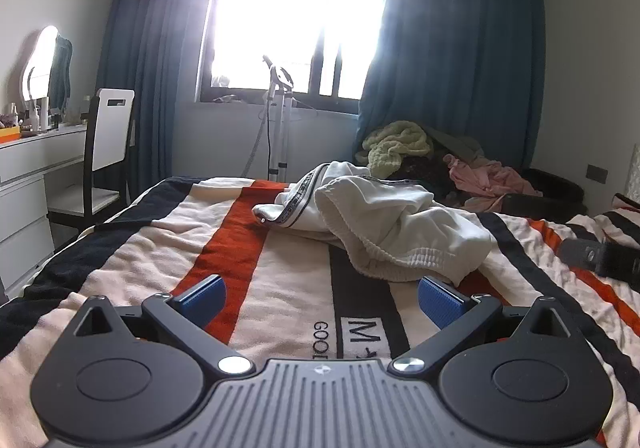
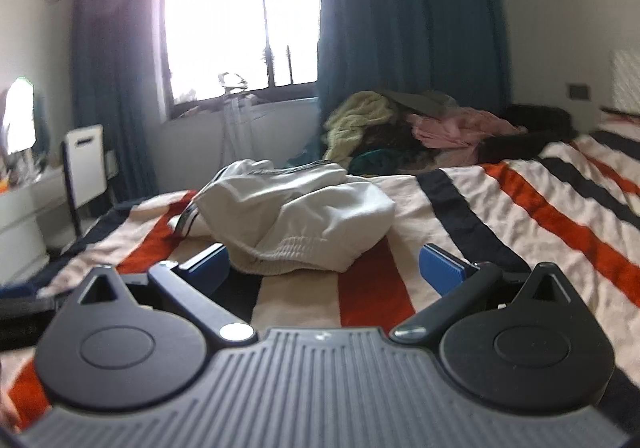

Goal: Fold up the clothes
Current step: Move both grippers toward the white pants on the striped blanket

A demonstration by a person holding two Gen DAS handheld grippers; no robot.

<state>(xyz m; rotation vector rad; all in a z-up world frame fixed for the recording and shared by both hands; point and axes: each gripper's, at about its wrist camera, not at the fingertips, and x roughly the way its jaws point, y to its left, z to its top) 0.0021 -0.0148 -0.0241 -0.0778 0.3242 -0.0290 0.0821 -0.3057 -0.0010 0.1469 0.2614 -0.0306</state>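
left gripper: jaws spread wide, nothing between them, above the striped blanket | right gripper: jaws likewise wide apart, empty | white garment: lay crumpled on the blanket just ahead of both grippers, elastic waistband nearest them | clothes pile: beyond the bed, by the curtain

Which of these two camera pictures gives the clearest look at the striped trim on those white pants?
The left wrist view: it is sharp, and the white pants show their striped trim running along an edge. The right wrist view is blurry; there the pants show only a short bit of trim at their left edge.
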